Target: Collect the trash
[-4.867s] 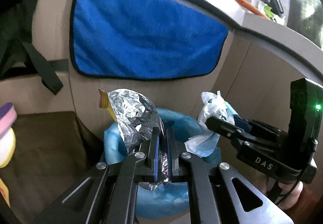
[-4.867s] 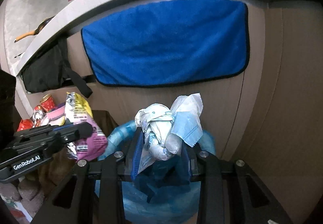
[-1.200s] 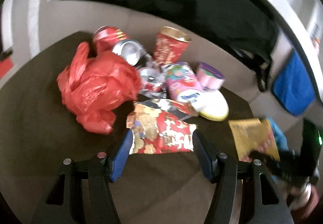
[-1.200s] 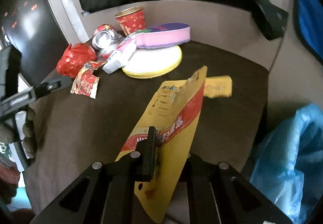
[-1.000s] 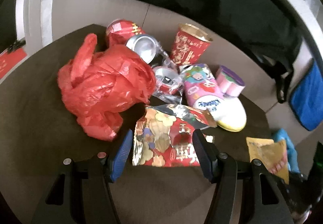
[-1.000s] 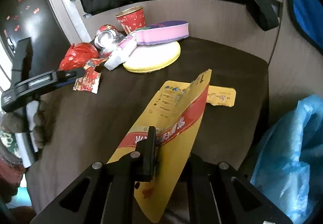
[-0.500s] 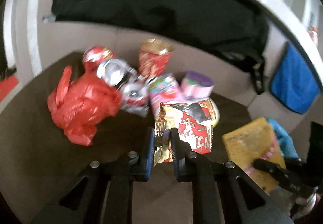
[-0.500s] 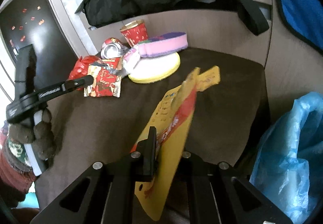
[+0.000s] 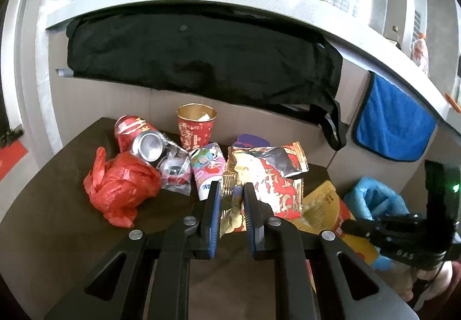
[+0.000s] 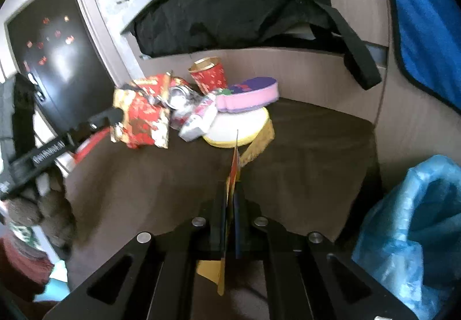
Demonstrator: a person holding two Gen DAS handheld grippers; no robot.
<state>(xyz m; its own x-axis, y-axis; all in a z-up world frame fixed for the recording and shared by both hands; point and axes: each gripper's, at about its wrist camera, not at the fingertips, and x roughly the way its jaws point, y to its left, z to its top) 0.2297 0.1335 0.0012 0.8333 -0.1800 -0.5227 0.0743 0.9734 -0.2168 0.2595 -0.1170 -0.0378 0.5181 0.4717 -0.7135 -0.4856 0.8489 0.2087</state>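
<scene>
Above brown table (image 9: 57, 233), left tool (image 9: 232, 199) grips red wrapper (image 9: 270, 184).

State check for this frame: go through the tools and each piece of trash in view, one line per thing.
Left tool: shut on red wrapper, lifted.
Right tool: shut on yellow packet, held edge-on.
Paper cup: upright, open.
Cans: lying on their sides.
Red bag: crumpled on table.
Blue bag: open.
</scene>
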